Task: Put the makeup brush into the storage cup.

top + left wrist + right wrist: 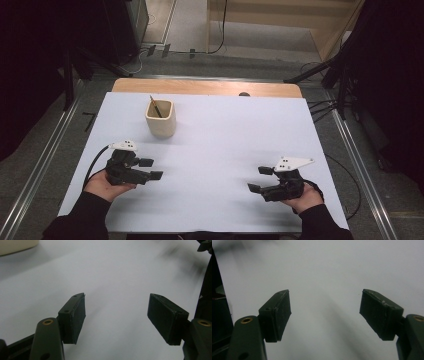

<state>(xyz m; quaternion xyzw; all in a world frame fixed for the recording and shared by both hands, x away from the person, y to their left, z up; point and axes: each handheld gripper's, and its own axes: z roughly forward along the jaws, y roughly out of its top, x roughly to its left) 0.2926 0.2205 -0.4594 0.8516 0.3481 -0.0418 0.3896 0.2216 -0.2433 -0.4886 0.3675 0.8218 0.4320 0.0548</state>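
The left hand-held gripper sits at the lower left of the high view, held in the person's left hand, its jaws spread wide and pointing toward the middle of the frame with nothing between them. In the left gripper view the same hand-held gripper shows its two black jaws well apart over bare white surface, and a corner of the cream pot cuts into the upper left of that frame. The right hand-held gripper lies at the lower right of the high view in the person's right hand, a grey three-cornered plate on top of it, its jaws also wide and empty, pointing toward the left of the frame. The right gripper view confirms this — the hand-held gripper has both jaws far apart with only white surface between them.

The cream pot, a squarish open-topped pen holder, stands upright in the upper left part of the white surface, above the left hand-held gripper in the frame and well apart from it. Inside it one thin brown stick, a pencil by the look of it, leans against the rim — its tip pokes out toward the upper left. Whether anything else lies in the pot cannot be told. Beyond the white sheet a strip of wooden tabletop shows along the far edge.
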